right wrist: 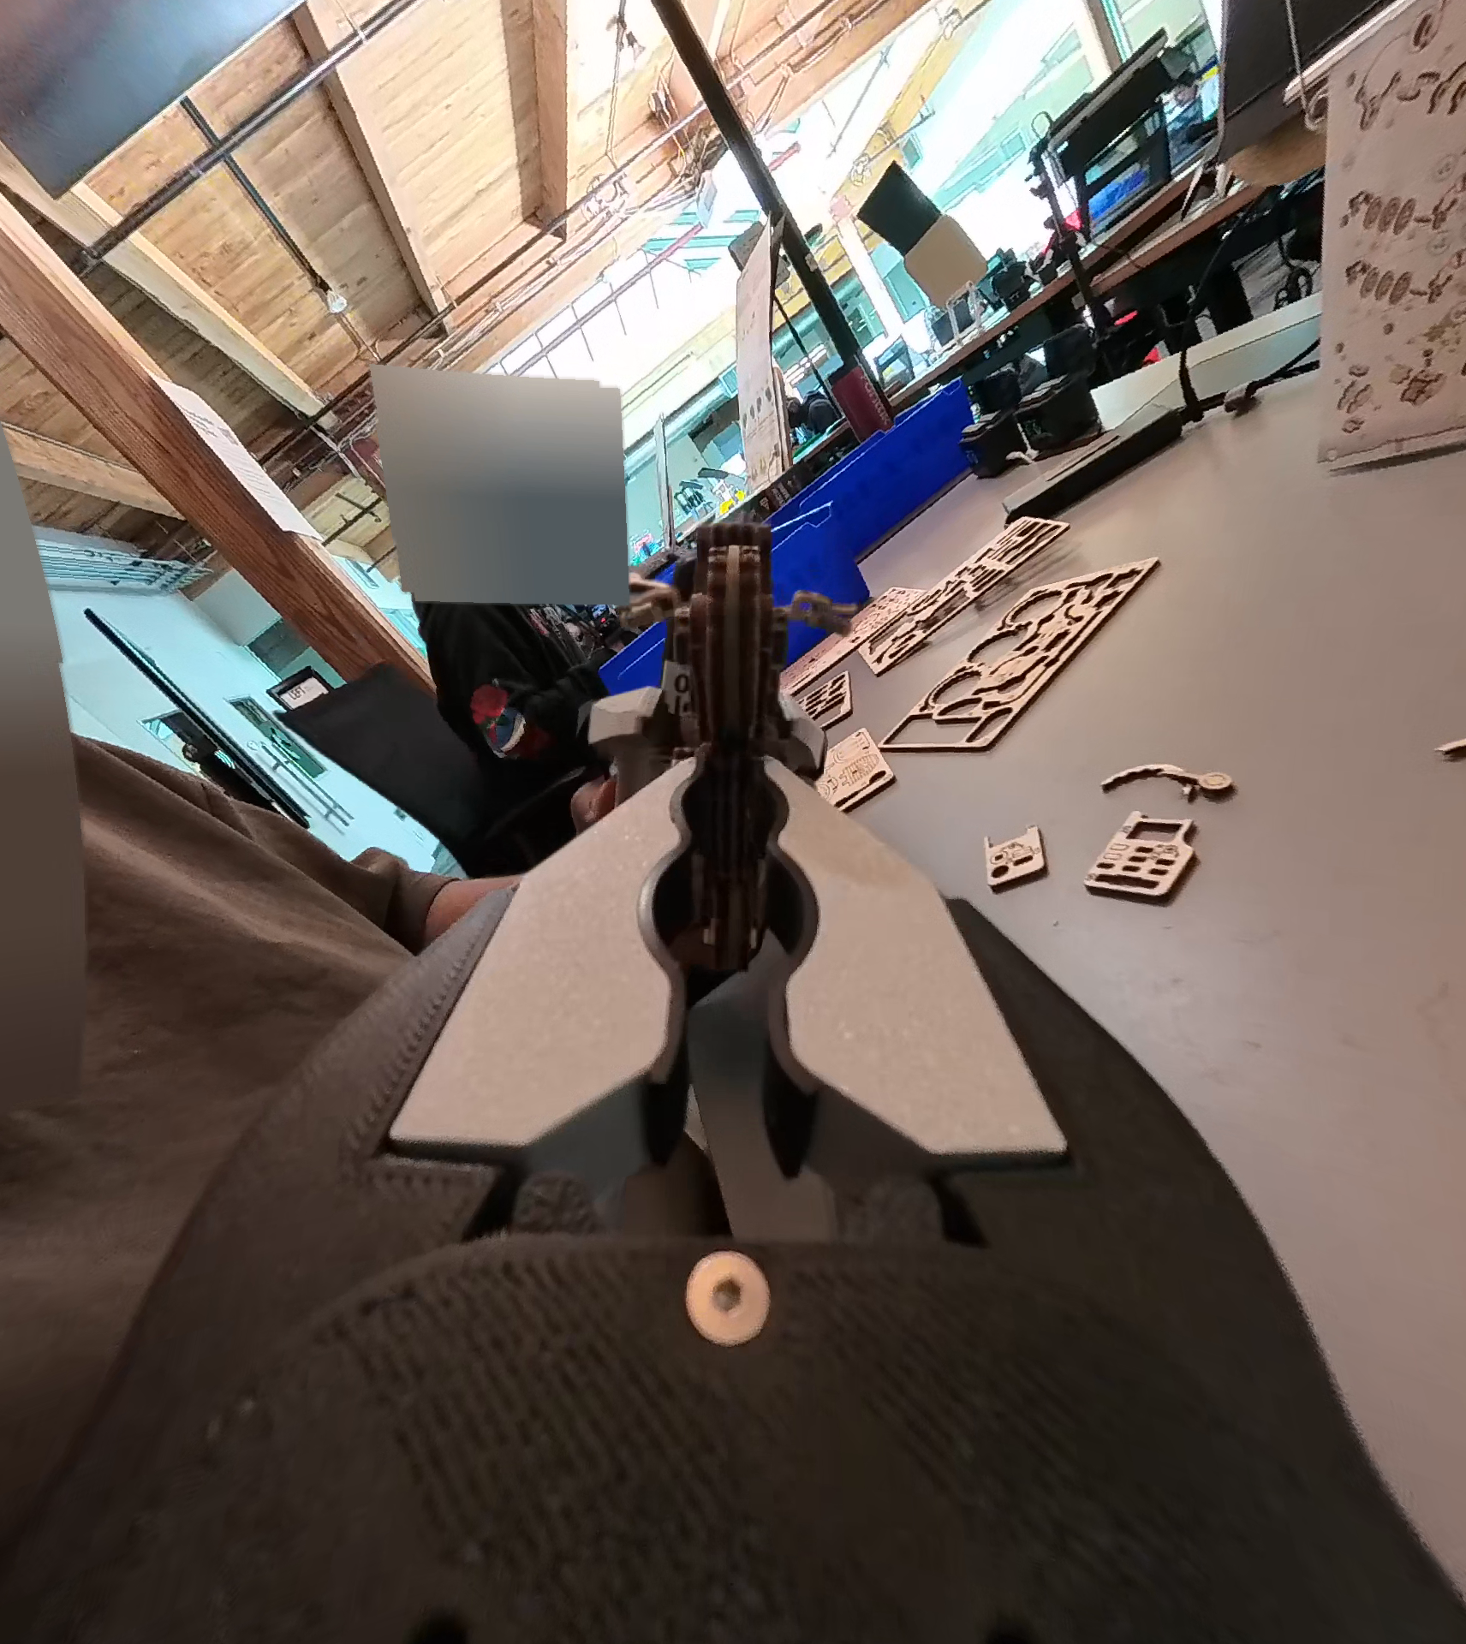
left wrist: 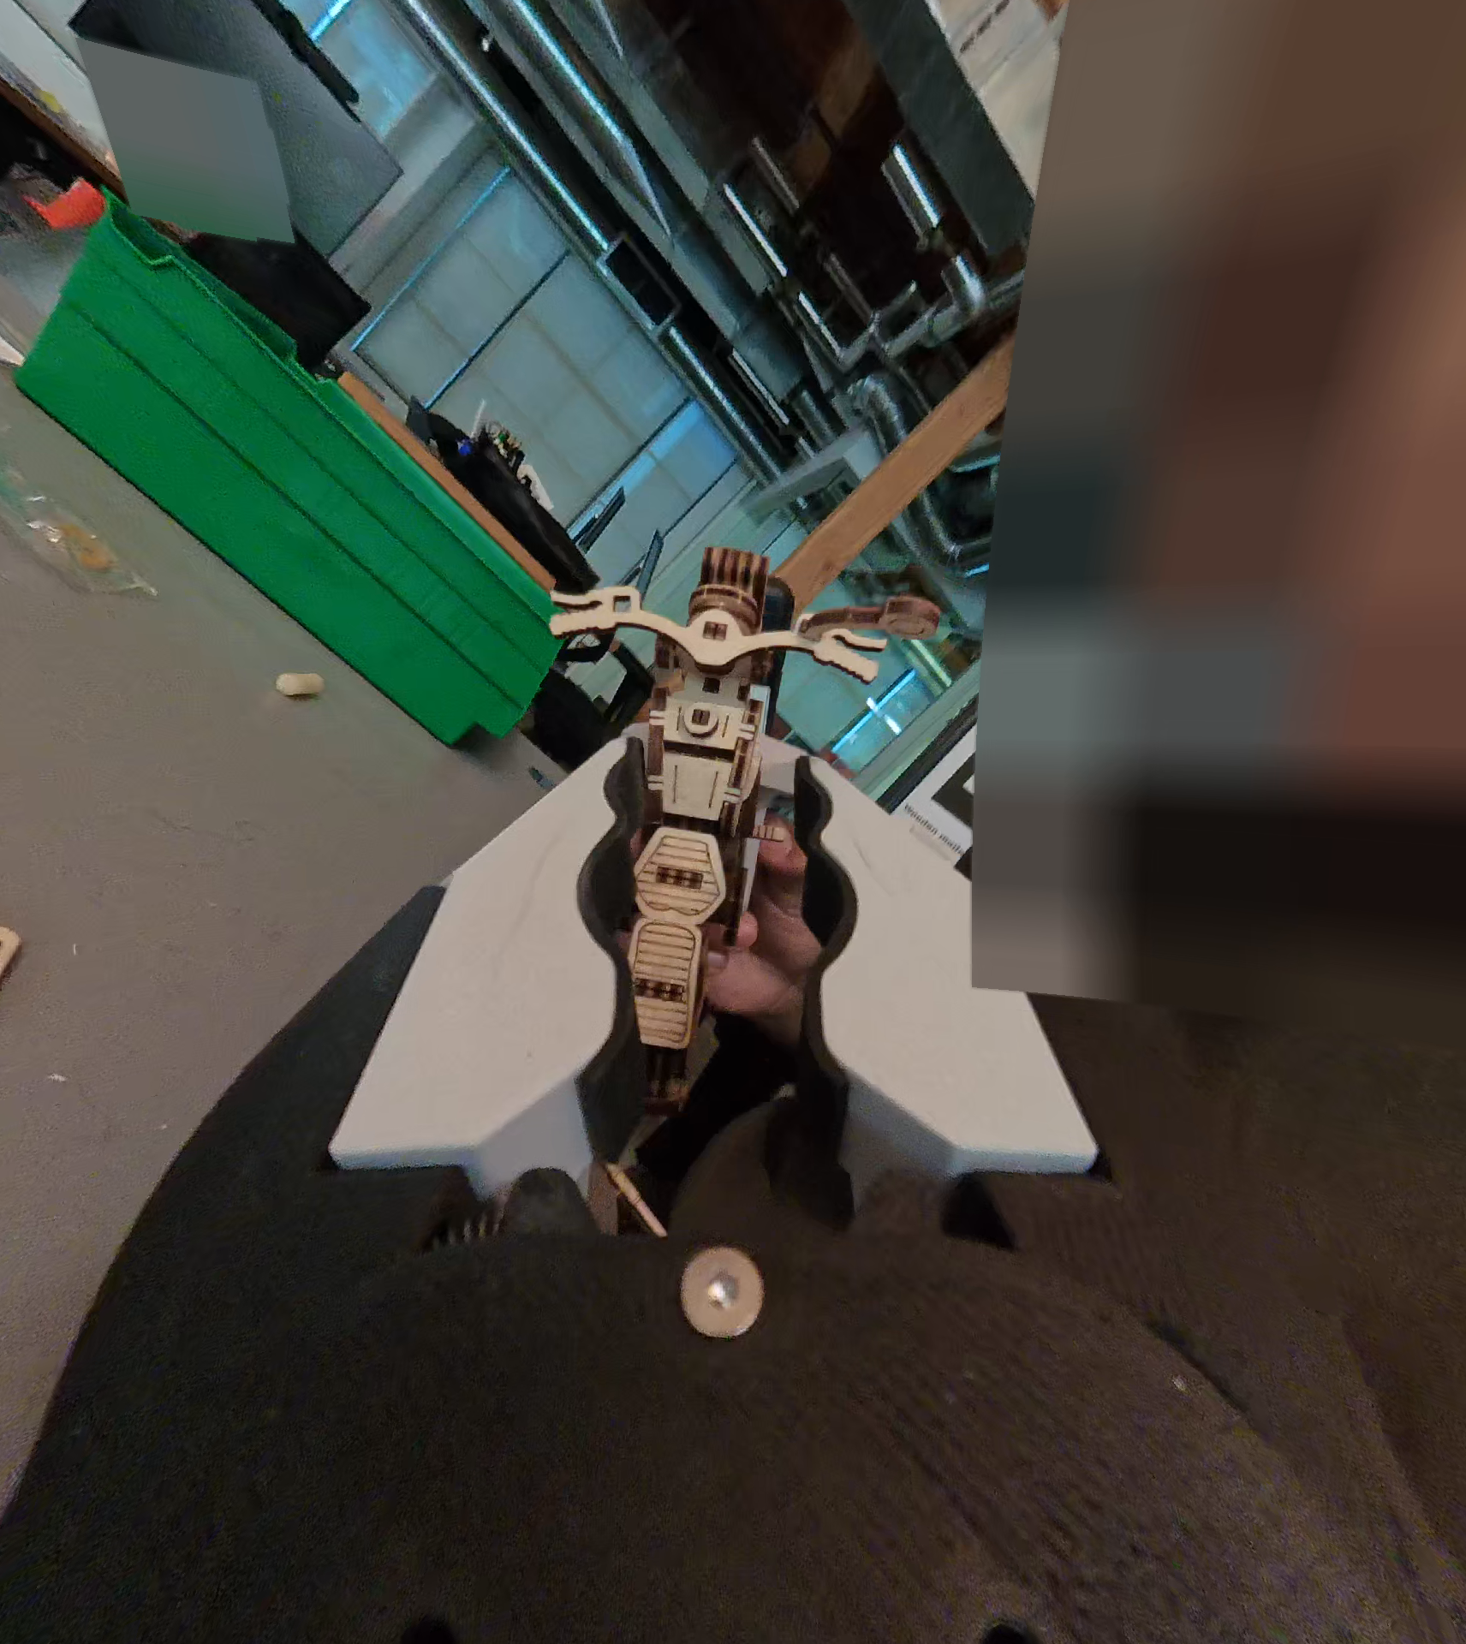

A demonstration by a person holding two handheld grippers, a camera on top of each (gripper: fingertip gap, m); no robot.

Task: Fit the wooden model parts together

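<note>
left gripper [left wrist: 716, 890] fingers clamp wooden motorcycle model [left wrist: 694, 801], green bin [left wrist: 285, 445] behind | right gripper [right wrist: 729, 854] fingers clamp same model; punched wooden sheets [right wrist: 1014, 658] on worktop [right wrist: 1245, 979]

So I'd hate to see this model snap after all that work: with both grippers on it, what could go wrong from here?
1. Both the left gripper and the right gripper clamp the same wooden motorcycle model in mid-air; any twist or pull between them could crack its thin layers.
2. The slim handlebars stick out unprotected and could snap if bumped.
3. If one grip slips, the model may drop onto the grey table among the loose cut-out sheets.
</note>
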